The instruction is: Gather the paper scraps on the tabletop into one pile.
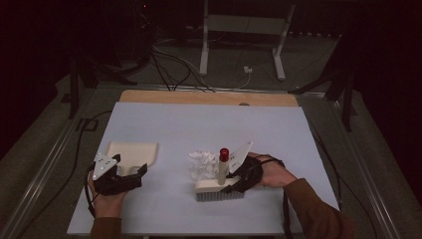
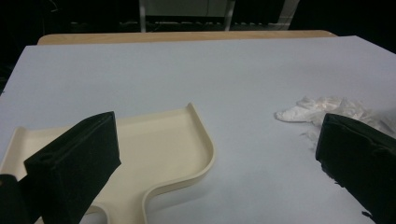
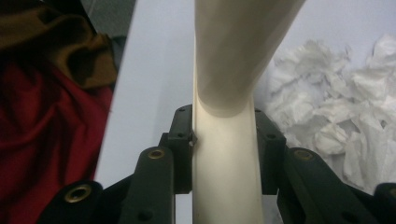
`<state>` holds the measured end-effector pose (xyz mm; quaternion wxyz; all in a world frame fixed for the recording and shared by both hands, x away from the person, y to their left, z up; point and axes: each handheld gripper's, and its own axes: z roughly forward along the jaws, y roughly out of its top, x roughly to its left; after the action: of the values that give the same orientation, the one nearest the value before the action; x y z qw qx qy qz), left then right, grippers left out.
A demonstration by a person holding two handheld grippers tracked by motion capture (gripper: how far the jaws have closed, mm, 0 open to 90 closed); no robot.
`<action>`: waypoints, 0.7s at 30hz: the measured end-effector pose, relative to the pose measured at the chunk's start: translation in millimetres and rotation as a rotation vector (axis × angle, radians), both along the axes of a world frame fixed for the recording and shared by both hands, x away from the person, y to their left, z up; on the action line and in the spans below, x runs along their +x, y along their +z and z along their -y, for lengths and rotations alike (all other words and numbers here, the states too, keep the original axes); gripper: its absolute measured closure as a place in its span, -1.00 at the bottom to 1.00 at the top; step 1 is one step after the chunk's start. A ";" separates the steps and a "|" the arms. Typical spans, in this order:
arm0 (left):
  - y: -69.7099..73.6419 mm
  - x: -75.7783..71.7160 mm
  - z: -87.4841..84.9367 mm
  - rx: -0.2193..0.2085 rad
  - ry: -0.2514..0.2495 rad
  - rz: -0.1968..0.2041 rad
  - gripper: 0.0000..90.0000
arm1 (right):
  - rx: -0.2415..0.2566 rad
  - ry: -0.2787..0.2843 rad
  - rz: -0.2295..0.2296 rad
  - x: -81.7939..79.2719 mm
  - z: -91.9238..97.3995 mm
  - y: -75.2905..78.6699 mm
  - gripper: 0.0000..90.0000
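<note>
The table (image 1: 164,119), covered in a pale blue-grey sheet with a wooden strip showing along its far edge, carries all the work items on its near half.

The cream dustpan (image 1: 133,154) lies flat at the near left, mouth facing far, handle toward the person. The left gripper (image 1: 130,172) sits at that handle; in the left gripper view its black tongs are spread wide, one pad over the dustpan (image 2: 163,149) and the other off to the right, pinching nothing.

The hand brush (image 1: 219,186) stands on its bristles at the near centre, head on the table, cream handle rising upright to a red cap. The right gripper (image 1: 234,174) comes in from the right, and in the right gripper view its tongs are pinching the brush handle (image 3: 226,154) from both sides.

A heap of crumpled white paper scraps (image 1: 203,162) lies just beyond the brush head, between brush and dustpan, near the brush and well apart from the pan.
</note>
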<state>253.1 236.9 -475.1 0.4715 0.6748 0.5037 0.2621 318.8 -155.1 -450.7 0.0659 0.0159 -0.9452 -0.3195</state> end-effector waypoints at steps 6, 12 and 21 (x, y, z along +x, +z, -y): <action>-0.1 0.0 -0.1 0.001 0.001 0.000 -0.99 | 0.013 -0.009 0.021 9.7 -3.4 -3.2 0.49; 0.0 0.0 -0.1 0.000 0.002 0.000 -0.99 | 0.016 -0.020 0.049 18.3 -8.2 -3.9 0.48; 0.1 0.0 -0.6 0.000 0.002 0.000 -0.99 | 0.012 -0.041 0.112 32.7 -11.8 -2.4 0.49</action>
<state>253.1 237.4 -475.1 0.4712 0.6744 0.5043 0.2625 351.5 -143.3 -453.1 0.0064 0.0145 -0.9455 -0.3252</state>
